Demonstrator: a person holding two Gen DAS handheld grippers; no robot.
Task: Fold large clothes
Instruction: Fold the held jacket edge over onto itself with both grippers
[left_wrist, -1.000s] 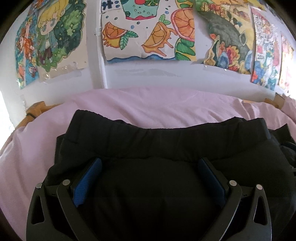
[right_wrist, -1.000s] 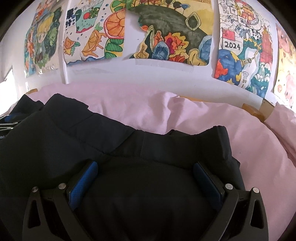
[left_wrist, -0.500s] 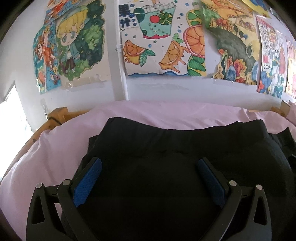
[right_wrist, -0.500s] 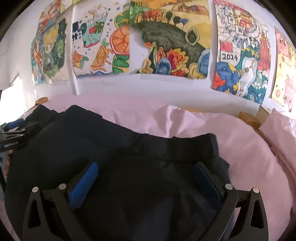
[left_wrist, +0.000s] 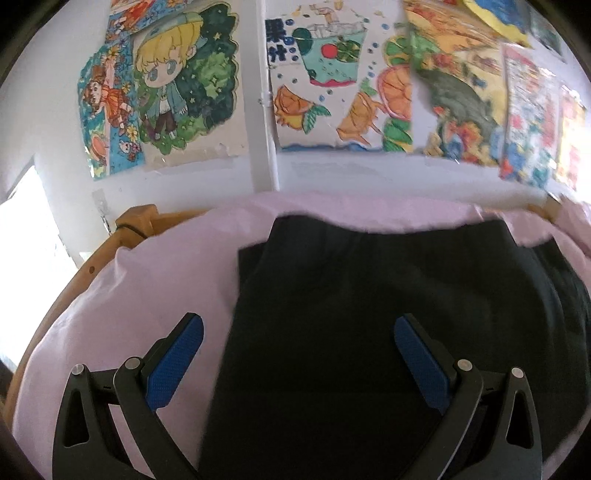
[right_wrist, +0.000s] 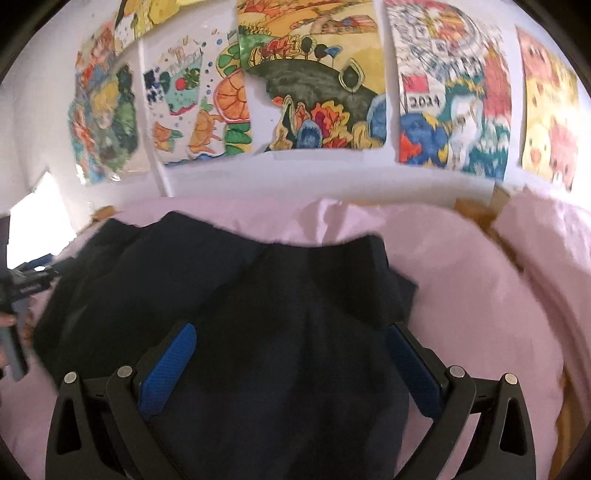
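Black trousers folded on the pink bedsheet, both grippers hovering with fingers apart.

We see the black trousers (left_wrist: 388, 332) lying on the pink bedsheet (left_wrist: 147, 288), waistband at 12 o'clock. Our left gripper (left_wrist: 298, 363) straddles their left edge; our right gripper (right_wrist: 291, 369) spans cloth, holding nothing.

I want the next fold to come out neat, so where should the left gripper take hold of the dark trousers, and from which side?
Probably the near left edge of the dark trousers, approached from the bare pink sheet on the left. That edge runs fairly straight and shows stacked layers near the waistband, so one finger could slide underneath. The left gripper, jaws wide open, already straddles it.
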